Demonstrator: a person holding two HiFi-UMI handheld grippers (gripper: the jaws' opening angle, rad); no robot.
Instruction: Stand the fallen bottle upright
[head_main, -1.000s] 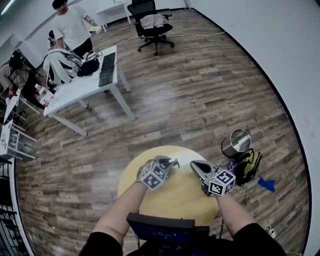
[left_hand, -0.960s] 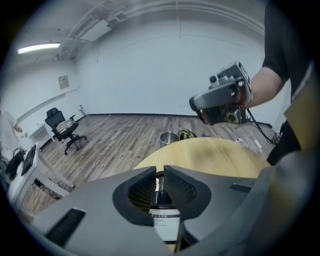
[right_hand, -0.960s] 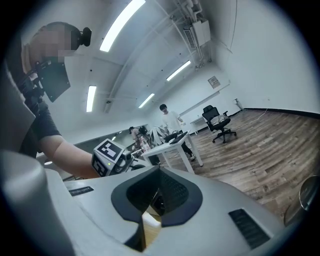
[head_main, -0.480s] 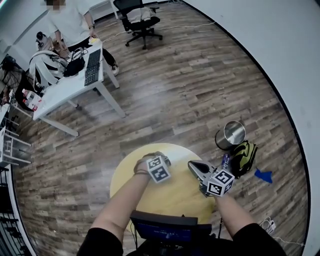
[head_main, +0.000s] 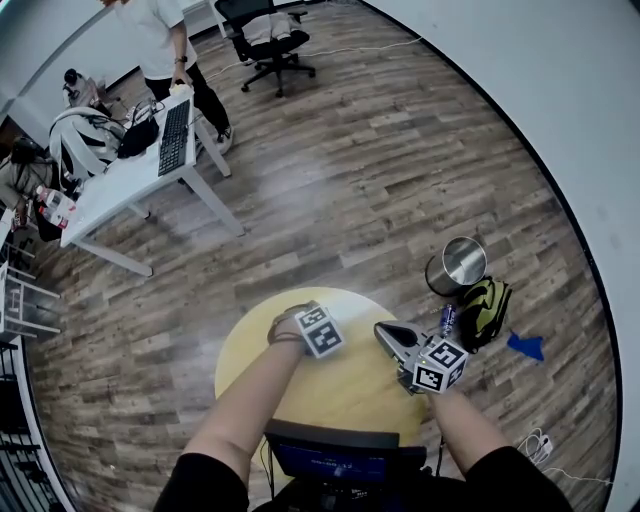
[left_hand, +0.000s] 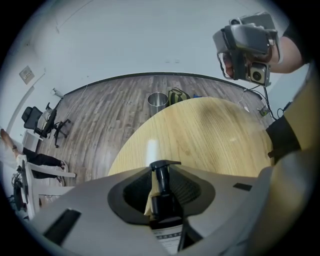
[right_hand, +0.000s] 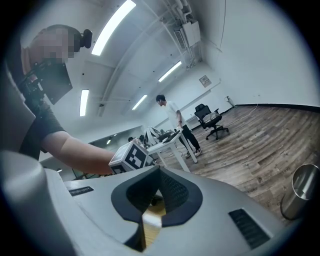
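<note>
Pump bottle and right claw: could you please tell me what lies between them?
Only bare wooden tabletop past the pump bottle, as the left gripper view shows.

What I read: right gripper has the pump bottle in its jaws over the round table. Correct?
No: the left gripper has the pump bottle in its jaws over the round table, as the left gripper view shows.

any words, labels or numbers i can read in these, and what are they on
No text is readable.
White label on the pump bottle in the left hand-held gripper: print too blurred to read.
Marker cube on the right hand-held gripper: black-and-white patterns, no words.
Wall plaque: too small to read.
</note>
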